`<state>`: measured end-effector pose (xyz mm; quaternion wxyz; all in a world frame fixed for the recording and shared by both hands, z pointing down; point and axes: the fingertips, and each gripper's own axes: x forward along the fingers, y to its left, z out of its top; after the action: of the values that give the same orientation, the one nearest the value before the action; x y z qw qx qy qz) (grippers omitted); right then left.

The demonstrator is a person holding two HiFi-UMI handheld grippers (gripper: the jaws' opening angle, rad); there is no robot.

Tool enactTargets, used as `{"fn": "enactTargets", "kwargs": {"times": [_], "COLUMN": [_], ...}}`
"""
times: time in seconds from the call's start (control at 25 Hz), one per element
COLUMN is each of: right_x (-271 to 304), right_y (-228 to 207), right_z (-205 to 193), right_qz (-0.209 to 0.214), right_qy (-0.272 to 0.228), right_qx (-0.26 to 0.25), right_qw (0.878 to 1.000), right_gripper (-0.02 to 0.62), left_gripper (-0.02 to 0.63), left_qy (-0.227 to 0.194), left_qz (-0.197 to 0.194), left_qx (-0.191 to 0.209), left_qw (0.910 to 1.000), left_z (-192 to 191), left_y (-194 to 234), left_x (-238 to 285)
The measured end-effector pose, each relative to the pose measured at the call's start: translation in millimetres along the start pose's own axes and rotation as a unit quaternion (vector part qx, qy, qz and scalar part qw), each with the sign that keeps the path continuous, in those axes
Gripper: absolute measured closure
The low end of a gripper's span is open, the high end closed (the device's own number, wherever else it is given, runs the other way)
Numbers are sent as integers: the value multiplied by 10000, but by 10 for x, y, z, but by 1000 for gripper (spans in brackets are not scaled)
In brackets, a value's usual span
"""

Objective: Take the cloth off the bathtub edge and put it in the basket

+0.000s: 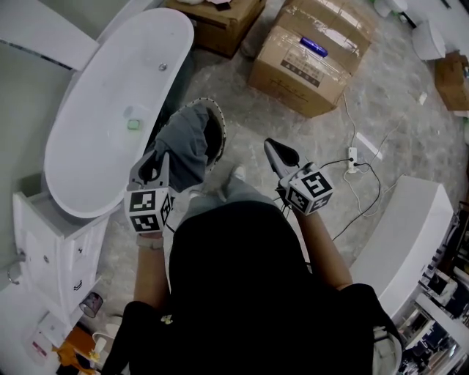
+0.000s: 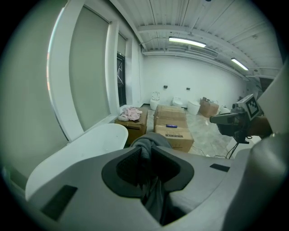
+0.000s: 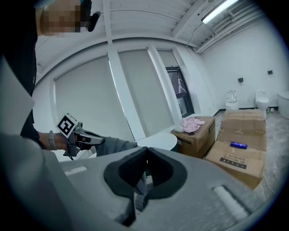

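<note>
A grey cloth [image 1: 183,143] hangs from my left gripper [image 1: 157,167], which is shut on it. In the left gripper view a fold of the cloth [image 2: 147,146] is pinched between the jaws and bulges out past the tips. The cloth hangs over a round basket with a patterned rim [image 1: 220,124], covering most of its opening. The basket stands on the floor beside the white bathtub [image 1: 102,95]. My right gripper [image 1: 281,154] is shut and holds nothing, to the right of the basket. In the right gripper view the left gripper [image 3: 80,137] and the cloth [image 3: 115,145] show at left.
A small green item [image 1: 133,124] lies inside the tub. Two cardboard boxes [image 1: 315,55] [image 1: 220,22] stand on the floor beyond the basket; one box carries pink fabric [image 2: 131,113]. A power strip with cables [image 1: 352,157] lies at right. A white cabinet [image 1: 51,242] stands at near left.
</note>
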<state>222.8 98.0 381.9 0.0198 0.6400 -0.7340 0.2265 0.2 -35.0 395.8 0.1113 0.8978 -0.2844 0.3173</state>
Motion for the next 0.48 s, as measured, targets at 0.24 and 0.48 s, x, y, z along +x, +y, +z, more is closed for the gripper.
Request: {"fn": "enactTargets", "kwargs": {"times": [0.24, 0.48], "right_x": [-46, 6], "right_y": [-158, -152], "right_z": [-96, -148], "right_qz": [-136, -362], "right_qy": [109, 173], "right_qx": [137, 229], "right_qw": [9998, 9989], "right_gripper": [600, 600], "left_gripper": [520, 520], "left_qy": [191, 382], "left_qz": [-111, -358], "left_qx": [134, 239], "left_qw": [9997, 9983], "left_z": [-27, -143], "left_y": [-104, -32], "left_x": [269, 505]}}
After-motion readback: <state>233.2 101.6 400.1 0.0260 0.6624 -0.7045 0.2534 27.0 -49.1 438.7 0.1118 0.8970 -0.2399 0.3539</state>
